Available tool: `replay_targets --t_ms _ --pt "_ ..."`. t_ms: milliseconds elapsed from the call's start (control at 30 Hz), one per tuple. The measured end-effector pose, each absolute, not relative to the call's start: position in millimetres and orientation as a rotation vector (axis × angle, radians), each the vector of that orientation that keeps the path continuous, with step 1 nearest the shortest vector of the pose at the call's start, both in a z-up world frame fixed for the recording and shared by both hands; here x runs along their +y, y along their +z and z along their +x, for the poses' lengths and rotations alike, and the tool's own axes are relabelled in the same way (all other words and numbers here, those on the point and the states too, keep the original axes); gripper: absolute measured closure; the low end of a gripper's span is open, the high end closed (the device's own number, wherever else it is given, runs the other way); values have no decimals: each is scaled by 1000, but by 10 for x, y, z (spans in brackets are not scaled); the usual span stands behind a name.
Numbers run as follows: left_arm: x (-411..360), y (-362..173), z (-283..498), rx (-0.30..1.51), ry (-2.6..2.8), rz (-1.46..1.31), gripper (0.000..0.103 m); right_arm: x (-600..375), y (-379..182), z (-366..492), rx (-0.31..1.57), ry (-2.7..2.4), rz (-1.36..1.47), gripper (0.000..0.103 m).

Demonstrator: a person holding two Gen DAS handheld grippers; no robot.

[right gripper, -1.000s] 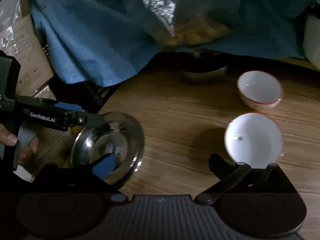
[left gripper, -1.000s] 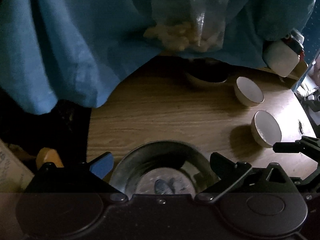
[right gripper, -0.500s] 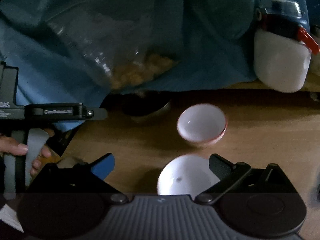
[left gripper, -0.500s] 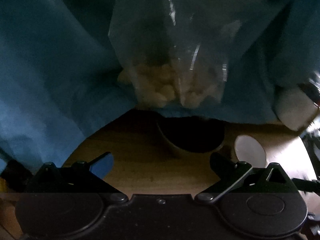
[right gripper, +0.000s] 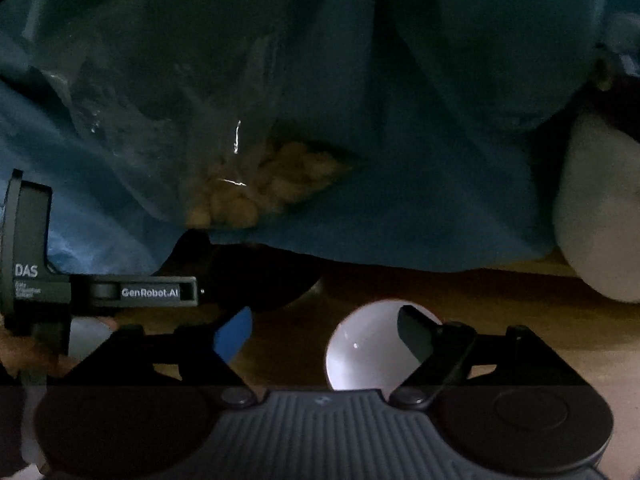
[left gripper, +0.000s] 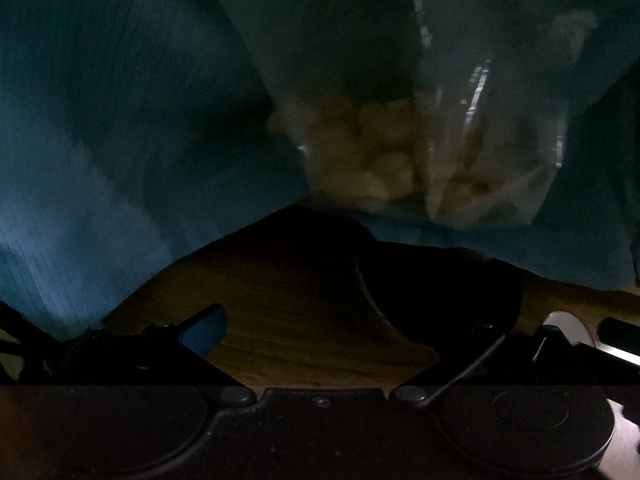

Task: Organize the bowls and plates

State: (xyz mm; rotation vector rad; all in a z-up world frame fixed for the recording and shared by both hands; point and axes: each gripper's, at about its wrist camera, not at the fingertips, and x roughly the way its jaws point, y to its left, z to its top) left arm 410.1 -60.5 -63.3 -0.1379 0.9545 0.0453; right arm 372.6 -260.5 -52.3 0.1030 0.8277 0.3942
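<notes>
White bowl [right gripper: 360, 354]: sits on the desk [right gripper: 520, 300] low in the right wrist view, between the right gripper's fingers, its rim right at the dark finger.
Right gripper [right gripper: 326, 334]: jaws closing around the white bowl, blue pad on one side and dark finger [right gripper: 416, 338] on the other (no pad can be seen pressing the bowl).
Left gripper [left gripper: 344, 330]: jaws spread wide over bare wood, nothing between them; in the right wrist view its black body shows at the left edge, lettered "GenRobot.AI".
Dark bowl [left gripper: 440, 300]: on the desk under the cloth's edge, just ahead of the left gripper's right finger; deep in shadow, so its material cannot be told.
Blue cloth [left gripper: 120, 140]: hangs across the far side of the desk and fills the upper part of both views.
Clear bag [right gripper: 248, 192]: lies against the cloth, holding pale rounded pieces (hard to identify).
White container [right gripper: 596, 216]: stands at the far right, partly under the cloth.
Lighting: dim, blurred.
</notes>
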Motion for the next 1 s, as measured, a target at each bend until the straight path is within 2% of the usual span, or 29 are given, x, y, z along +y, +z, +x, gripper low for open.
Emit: replay_targets --t_ms 167,200,300,467,533,600,667,800,1000 --pt "-558 -699 4153 988 92 -176 1 -2439 -644 3949 857 432 76 33" --pt "-560 -709 4162 991 93 -182 2 -2407 -664 3976 863 436 67 37" --pt "-552 -719 4171 990 89 -190 8 -2321 -737 4064 880 441 36 41" --pt "-497 -714 4228 1006 58 -224 27 -2228 -797 4161 898 447 22 48" --pt "-456 -710 4243 1012 43 -257 33 -2201 -827 4190 917 443 32 57" --pt "-413 -709 4276 1013 28 -283 41 -2202 -832 4211 926 438 59 61" --pt "-396 -718 4296 1019 2 -297 57 -2197 -850 4232 930 428 76 61" --pt "-354 -749 4307 1024 -58 -341 80 -2215 -889 4265 946 406 109 71" --pt "-271 -761 4247 1057 -97 -351 82 -2277 -864 4209 964 394 143 77"
